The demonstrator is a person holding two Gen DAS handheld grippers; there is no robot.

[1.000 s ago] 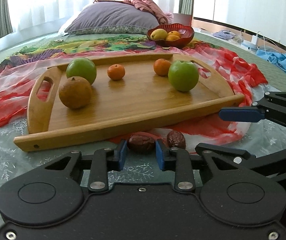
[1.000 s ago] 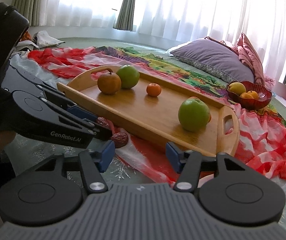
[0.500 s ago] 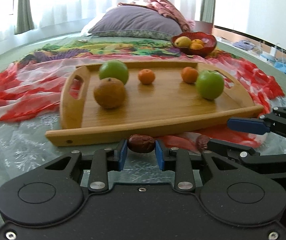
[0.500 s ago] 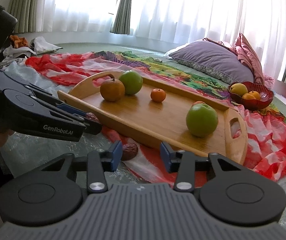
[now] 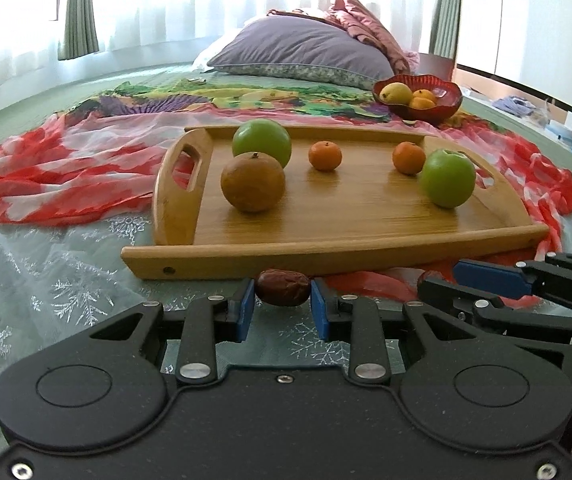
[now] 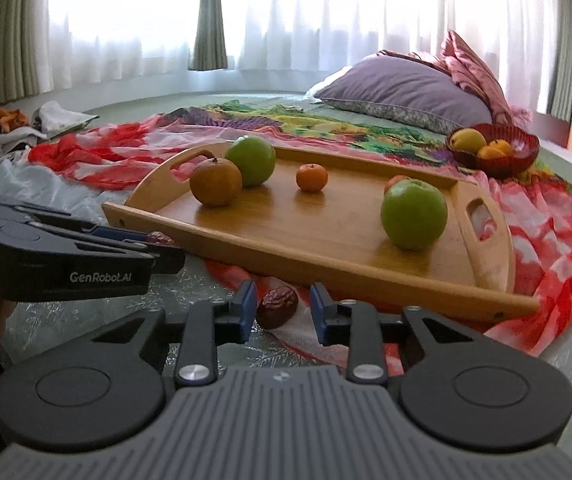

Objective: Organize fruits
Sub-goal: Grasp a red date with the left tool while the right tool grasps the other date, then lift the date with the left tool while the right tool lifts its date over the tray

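A wooden tray (image 5: 366,240) (image 6: 326,248) lies on the bed and holds two green apples (image 5: 448,178), a brown pear (image 5: 253,182) and two small oranges (image 5: 325,156). My left gripper (image 5: 282,304) is shut on a red date (image 5: 283,288) just in front of the tray's near rim. My right gripper (image 6: 280,306) is around a second red date (image 6: 277,307) on the cloth; its left pad is close to the date and a gap shows on the right. The left gripper also shows in the right wrist view (image 6: 158,240).
A red bowl (image 5: 442,110) (image 6: 518,160) with yellow and orange fruit stands behind the tray, near a purple pillow (image 5: 302,52). Red patterned cloth (image 5: 46,172) and white snowflake fabric (image 5: 46,280) cover the bed. Clutter lies at the far left (image 6: 26,124).
My left gripper has drawn the first date back and to the left. My right gripper has narrowed and moved in around the second date.
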